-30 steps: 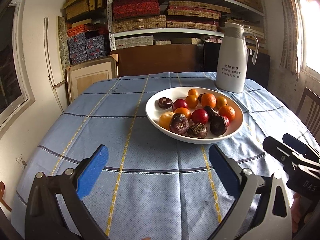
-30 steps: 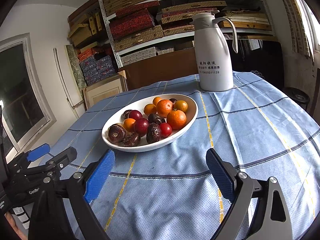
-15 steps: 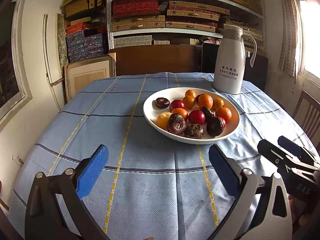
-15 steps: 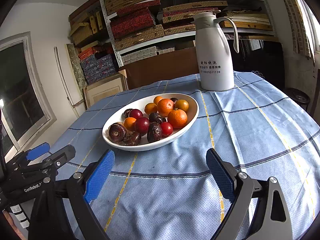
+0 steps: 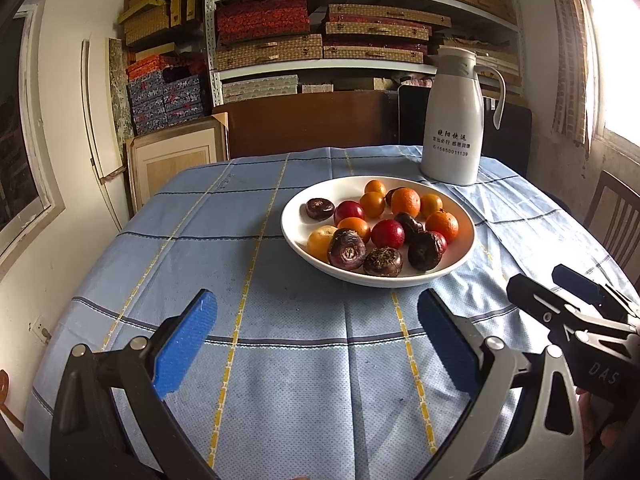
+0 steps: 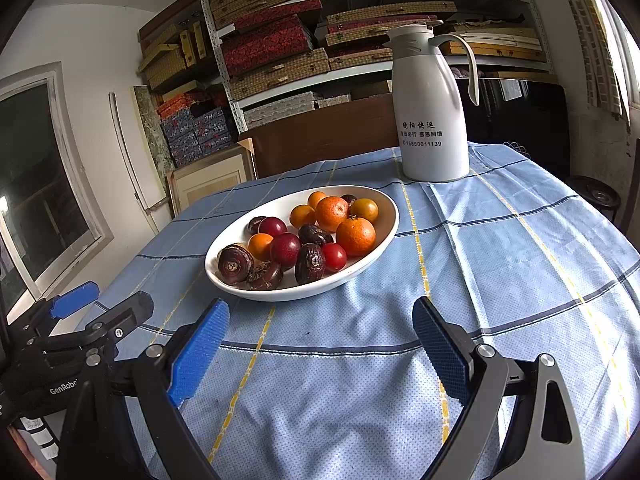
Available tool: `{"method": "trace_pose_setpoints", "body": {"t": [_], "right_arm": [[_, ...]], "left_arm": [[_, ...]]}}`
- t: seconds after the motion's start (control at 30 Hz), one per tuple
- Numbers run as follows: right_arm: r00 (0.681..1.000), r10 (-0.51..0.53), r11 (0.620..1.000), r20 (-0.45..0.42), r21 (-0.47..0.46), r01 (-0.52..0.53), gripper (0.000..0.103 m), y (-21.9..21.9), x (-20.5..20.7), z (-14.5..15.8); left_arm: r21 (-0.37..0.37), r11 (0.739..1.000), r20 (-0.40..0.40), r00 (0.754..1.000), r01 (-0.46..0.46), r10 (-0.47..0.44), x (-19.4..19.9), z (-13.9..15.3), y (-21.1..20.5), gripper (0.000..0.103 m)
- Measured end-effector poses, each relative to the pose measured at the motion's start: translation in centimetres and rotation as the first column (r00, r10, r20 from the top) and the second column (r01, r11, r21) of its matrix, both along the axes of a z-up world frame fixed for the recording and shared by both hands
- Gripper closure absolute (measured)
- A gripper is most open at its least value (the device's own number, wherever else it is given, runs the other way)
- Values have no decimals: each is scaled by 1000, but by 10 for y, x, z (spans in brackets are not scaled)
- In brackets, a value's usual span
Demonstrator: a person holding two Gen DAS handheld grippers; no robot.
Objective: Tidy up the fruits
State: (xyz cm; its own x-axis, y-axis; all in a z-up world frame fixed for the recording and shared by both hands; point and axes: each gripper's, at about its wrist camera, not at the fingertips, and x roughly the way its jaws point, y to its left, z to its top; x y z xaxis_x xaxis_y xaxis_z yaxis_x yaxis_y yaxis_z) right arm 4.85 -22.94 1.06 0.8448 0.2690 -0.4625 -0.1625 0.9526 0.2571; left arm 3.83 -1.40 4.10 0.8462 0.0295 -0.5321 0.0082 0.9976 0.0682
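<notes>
fruits (image 5: pixel 378 226) ahead of both gaping tongs (image 6: pixel 320 344)

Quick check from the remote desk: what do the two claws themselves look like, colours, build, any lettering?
Both match: the left claw and the right claw each have two black fingers lined with blue textured pads, joined by silver rivets. The right-side finger frame looks grey metal with a triangular cut-out. White lettering shows on the bodies: "DAS" on the right claw as seen from the left camera, "GenRobo" on the left one. No cables or sleeves are visible.
</notes>
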Motion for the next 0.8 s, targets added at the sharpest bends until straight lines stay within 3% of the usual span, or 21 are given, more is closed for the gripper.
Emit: {"method": "trace_pose_setpoints", "body": {"t": [0.3,0.5,0.8], "right_arm": [[1000,1,1000,-2,-2,-1,9,1,0,0],[1000,-1,1000,-1,-3,1,9,1,-2,-1],[1000,-1,1000,-4,-1,1,9,2,-1,-1]], "left_arm": [[-11,1000,6,1000,26,-26,-2,2,0,5],[38,999,63,998,17,-19,-10,5,-5,5],[21,1000,41,999,19,-20,-5,4,-3,5]]}}
